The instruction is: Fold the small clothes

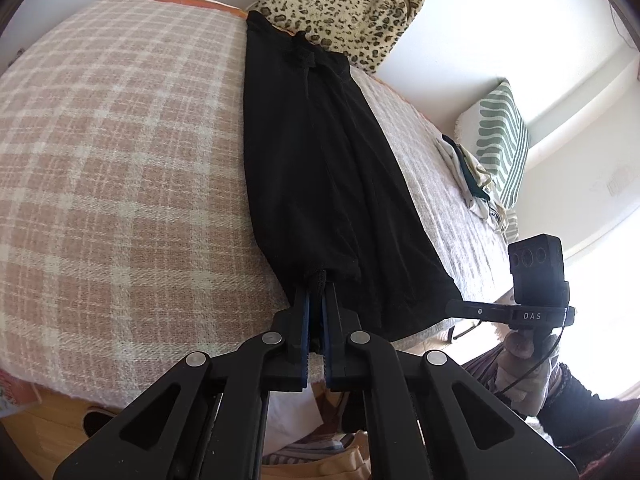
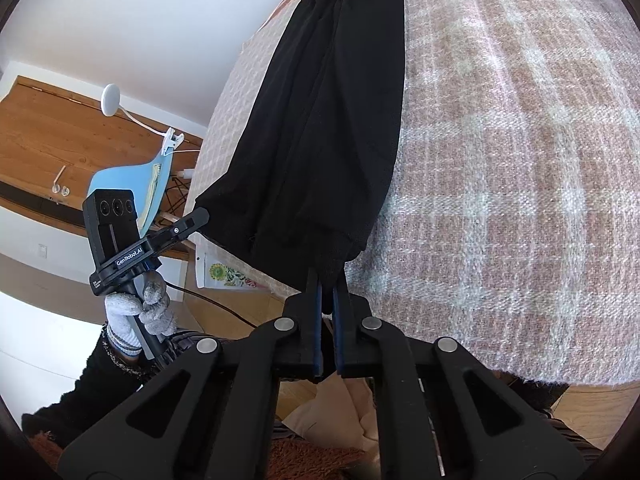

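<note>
A long black garment (image 1: 320, 160) lies stretched lengthwise on a pink-and-white plaid blanket (image 1: 120, 160) over a bed. In the left wrist view my left gripper (image 1: 318, 284) is shut on the near hem at its left corner, with a fold of black cloth pinched between the pads. The right gripper (image 1: 454, 304) shows edge-on at the hem's right corner. In the right wrist view my right gripper (image 2: 326, 276) is shut on a bunched bit of the black garment (image 2: 320, 120) at the near hem. The left gripper (image 2: 202, 214) reaches the other corner, held by a gloved hand (image 2: 128, 312).
A leopard-print bag (image 1: 352, 4) stands at the bed's far end. A green-striped pillow (image 1: 504, 140) and a small pile of light clothes (image 1: 472, 176) lie at the right. Off the bed stand a blue chair (image 2: 132, 184) and a white clip lamp (image 2: 110, 98) by wooden furniture.
</note>
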A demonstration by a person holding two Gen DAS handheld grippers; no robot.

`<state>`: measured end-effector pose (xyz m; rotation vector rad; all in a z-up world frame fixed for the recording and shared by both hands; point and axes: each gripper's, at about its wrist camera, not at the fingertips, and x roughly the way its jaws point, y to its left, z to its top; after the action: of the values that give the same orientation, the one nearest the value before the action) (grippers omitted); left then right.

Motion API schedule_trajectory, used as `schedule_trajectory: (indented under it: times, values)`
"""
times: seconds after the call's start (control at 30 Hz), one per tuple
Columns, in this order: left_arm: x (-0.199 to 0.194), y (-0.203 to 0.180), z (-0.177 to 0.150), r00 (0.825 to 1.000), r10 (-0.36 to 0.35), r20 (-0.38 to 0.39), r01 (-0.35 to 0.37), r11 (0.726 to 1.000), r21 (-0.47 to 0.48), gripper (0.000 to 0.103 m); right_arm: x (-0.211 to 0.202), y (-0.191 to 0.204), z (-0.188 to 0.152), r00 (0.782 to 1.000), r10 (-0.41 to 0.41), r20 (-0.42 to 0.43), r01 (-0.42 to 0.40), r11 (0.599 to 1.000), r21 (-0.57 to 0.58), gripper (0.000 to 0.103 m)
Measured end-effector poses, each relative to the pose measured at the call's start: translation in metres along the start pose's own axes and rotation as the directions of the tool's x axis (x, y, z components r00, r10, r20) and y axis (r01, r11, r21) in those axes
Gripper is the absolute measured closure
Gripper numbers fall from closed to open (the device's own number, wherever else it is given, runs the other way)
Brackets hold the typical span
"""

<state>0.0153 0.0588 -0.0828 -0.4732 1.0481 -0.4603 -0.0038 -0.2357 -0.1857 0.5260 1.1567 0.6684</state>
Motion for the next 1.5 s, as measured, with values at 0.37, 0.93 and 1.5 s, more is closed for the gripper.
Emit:
schedule_trajectory:
  times: [0.37,0.93,1.5]
  values:
    - [-0.002,-0.026,0.026,0.996,-0.055,0.068,0.053,0.998,0.026,0.1,-0.015,0.01,0.039,0.997,0.053,0.063,-0.052,0.999,-0.015,0.097]
    - [0.027,-0.016,0.09,0.992,-0.012,0.123,0.014,1.0,-0.015,0.1,-0.019,-0.003,0.125,0.992,0.009,0.122,-0.009,1.0,0.0,0.098]
    - [0.065,0.012,0.13,0.993,0.036,0.112,-0.026,0.996,-0.088,0.1,0.004,-0.03,0.18,0.991,-0.045,0.124,0.039,0.998,0.047,0.098]
